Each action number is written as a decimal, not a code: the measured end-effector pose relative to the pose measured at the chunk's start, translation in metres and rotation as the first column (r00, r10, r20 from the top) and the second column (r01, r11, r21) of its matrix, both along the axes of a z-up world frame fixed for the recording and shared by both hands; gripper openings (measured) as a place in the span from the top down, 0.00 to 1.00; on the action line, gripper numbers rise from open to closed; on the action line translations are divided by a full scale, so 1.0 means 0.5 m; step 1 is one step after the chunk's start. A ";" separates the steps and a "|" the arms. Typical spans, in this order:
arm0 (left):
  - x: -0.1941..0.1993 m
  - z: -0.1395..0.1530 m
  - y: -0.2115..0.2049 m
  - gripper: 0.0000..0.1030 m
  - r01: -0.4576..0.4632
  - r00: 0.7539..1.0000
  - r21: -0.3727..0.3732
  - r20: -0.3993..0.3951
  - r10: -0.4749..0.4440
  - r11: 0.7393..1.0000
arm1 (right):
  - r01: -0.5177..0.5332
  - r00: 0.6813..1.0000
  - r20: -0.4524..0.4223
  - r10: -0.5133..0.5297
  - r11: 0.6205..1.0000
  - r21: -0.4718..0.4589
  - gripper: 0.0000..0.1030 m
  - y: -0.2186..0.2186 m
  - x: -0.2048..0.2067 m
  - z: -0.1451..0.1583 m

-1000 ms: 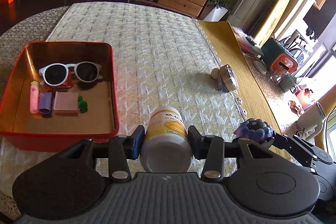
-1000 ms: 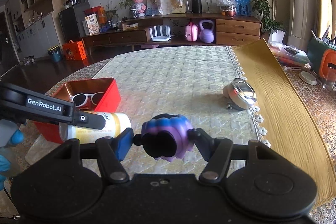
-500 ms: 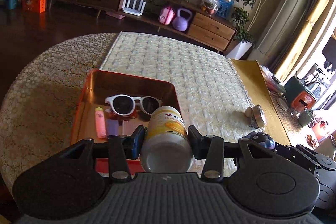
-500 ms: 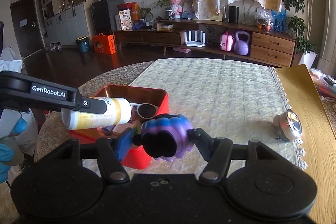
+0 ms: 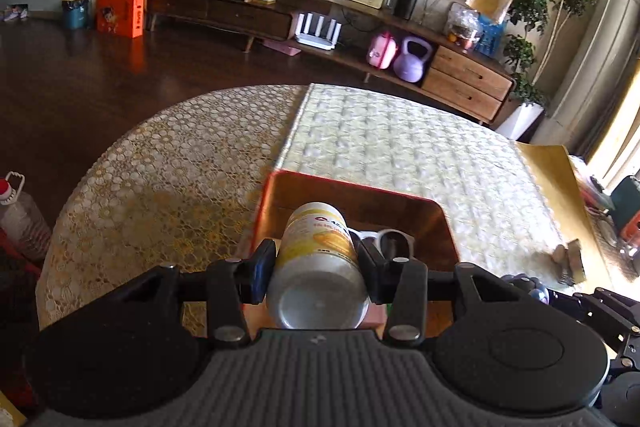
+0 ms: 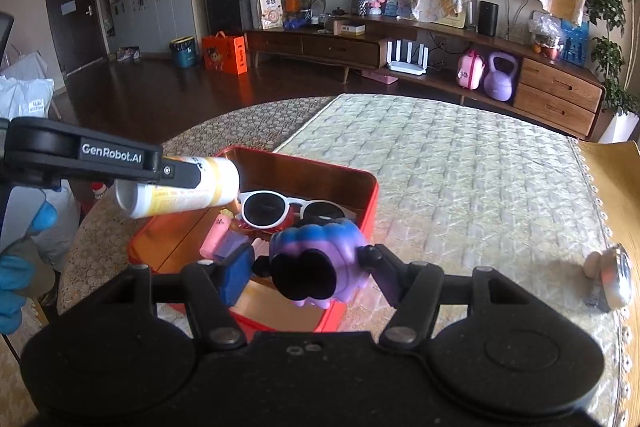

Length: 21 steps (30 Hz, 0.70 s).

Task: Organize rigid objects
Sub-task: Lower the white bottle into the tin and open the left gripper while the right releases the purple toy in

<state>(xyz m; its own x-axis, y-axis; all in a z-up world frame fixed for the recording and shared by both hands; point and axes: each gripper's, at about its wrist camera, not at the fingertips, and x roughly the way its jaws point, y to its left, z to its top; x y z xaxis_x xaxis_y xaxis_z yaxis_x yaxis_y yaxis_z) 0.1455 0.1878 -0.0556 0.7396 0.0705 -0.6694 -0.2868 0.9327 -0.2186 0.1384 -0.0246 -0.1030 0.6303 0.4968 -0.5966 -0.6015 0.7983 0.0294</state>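
1. The left gripper (image 5: 316,267) is clamped on a smooth white and yellow cylindrical bottle (image 5: 316,259). Its flat round base faces the camera and its cap end points out over the red box (image 6: 368,195).
2. In the right wrist view, the bottle hangs above the box's left side, clear of the floor of the box.
3. The right gripper (image 6: 308,263) grips a glossy, lumpy blue-and-purple toy (image 6: 316,247) with a black patch on its near face. It hovers over the box's near right corner.
4. The box is a rounded-corner tin with a shiny copper-coloured inside. It sits at the left edge of the pale quilted mat (image 6: 460,179), which lies over a lacy round tablecloth (image 5: 160,179).
5. Inside lie white round-framed sunglasses (image 6: 288,207) with dark lenses and a small pink tube (image 6: 218,233).
6. A round metal alarm clock (image 6: 612,279) rests near the mat's right edge, well apart from the box.
7. A blue-gloved hand (image 6: 16,267) shows at the far left.
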 end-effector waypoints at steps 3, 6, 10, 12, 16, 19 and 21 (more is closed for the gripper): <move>0.019 -0.008 0.003 0.57 -0.010 1.000 0.044 0.003 0.009 0.999 | -0.014 1.000 -0.011 0.014 1.000 -0.012 0.39 0.020 0.020 -0.009; 0.037 -0.017 0.006 0.57 -0.017 1.000 0.066 0.003 0.017 0.998 | -0.026 1.000 -0.018 0.025 0.999 -0.027 0.39 0.040 0.036 -0.020; 0.053 -0.034 0.011 0.57 -0.028 1.000 0.064 -0.003 0.028 0.998 | -0.040 0.999 -0.028 0.038 0.998 -0.052 0.39 0.060 0.050 -0.039; 0.058 -0.042 0.010 0.57 -0.028 1.000 0.064 -0.007 0.028 0.998 | -0.041 0.999 -0.026 0.040 0.998 -0.057 0.39 0.066 0.054 -0.046; 0.067 -0.059 0.008 0.57 -0.027 0.999 0.071 -0.026 0.029 0.997 | -0.046 0.998 -0.038 0.043 0.997 -0.065 0.39 0.076 0.057 -0.056; 0.067 -0.062 0.007 0.57 -0.024 0.999 0.092 -0.023 0.026 0.995 | -0.058 0.997 -0.057 0.053 0.995 -0.079 0.39 0.086 0.058 -0.065; 0.070 -0.062 0.005 0.57 -0.021 0.999 0.100 -0.026 0.023 0.995 | -0.065 0.996 -0.070 0.059 0.994 -0.086 0.39 0.091 0.055 -0.071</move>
